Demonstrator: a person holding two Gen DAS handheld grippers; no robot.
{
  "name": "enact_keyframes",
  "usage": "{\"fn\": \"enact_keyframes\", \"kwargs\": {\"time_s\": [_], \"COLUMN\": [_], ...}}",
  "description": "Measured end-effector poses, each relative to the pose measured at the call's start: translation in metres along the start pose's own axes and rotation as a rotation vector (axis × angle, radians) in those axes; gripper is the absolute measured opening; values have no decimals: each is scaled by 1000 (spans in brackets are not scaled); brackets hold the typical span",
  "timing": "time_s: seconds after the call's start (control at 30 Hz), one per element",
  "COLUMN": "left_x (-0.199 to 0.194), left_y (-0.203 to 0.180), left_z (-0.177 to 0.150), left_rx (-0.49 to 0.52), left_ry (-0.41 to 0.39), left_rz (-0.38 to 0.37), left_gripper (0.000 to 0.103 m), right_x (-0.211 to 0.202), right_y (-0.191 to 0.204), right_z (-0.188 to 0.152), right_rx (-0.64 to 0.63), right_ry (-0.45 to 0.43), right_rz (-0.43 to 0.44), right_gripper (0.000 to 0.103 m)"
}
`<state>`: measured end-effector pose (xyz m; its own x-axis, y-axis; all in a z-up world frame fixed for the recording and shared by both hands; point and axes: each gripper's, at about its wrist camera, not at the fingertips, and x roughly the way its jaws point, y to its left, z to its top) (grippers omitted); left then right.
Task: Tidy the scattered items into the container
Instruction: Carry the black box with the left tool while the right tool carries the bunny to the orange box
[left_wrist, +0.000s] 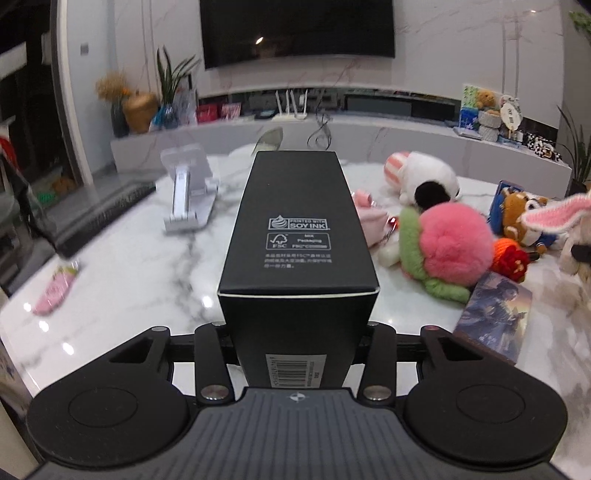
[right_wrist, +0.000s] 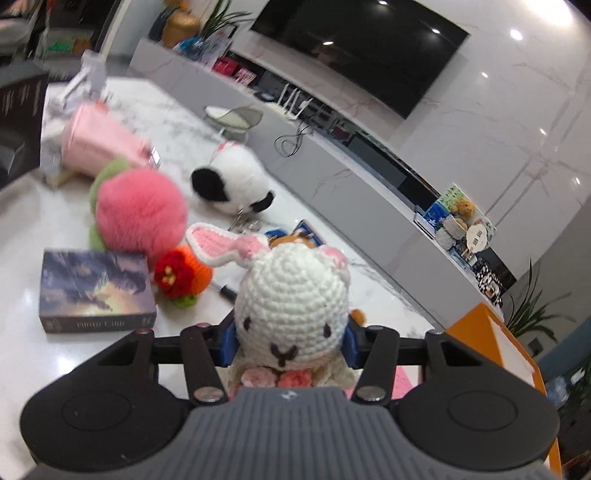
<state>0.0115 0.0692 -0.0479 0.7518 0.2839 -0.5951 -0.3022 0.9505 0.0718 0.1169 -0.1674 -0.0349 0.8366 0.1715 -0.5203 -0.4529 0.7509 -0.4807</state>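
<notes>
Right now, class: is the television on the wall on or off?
Off: the television is dark, showing only reflected ceiling lights.

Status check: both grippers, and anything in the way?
Left gripper shut on black box. Right gripper shut on crochet bunny. Orange container right. Nothing blocking.

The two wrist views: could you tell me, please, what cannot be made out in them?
- Left wrist: fingertips of the left gripper are hidden behind the black box they clamp.
- Right wrist: the crochet rabbit covers the pads of the right gripper; its body is cut off by the mount.
- Right wrist: the orange container runs off the edge; its inside is unseen.
- Right wrist: the card box lettering is blurred.
</notes>
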Motion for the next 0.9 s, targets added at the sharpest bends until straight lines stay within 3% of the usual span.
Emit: {"fn": "enact_keyframes", "kwargs": {"time_s": [0.23, 0.43, 0.73, 0.9], "left_x": [-23, -49, -126, -150], "left_y": [-5, -9, -38, -68], "left_z": [14, 59, 141, 168], "left_rx": [16, 21, 56, 90], "left_ry": [-40, -40, -226, -282], "left_rz": [-13, -80, -167, -233], "left_gripper": [50, 50, 50, 50], "right_x": [-34, -79, -163, -193], "right_y": [-34, -79, -173, -212], "right_z": [1, 10, 46, 56], "right_rx": [135, 263, 419, 477], "right_ry": [-16, -27, -154, -201], "right_rz": [6, 58, 16, -19], "right_gripper": [55, 54, 54, 54]}}
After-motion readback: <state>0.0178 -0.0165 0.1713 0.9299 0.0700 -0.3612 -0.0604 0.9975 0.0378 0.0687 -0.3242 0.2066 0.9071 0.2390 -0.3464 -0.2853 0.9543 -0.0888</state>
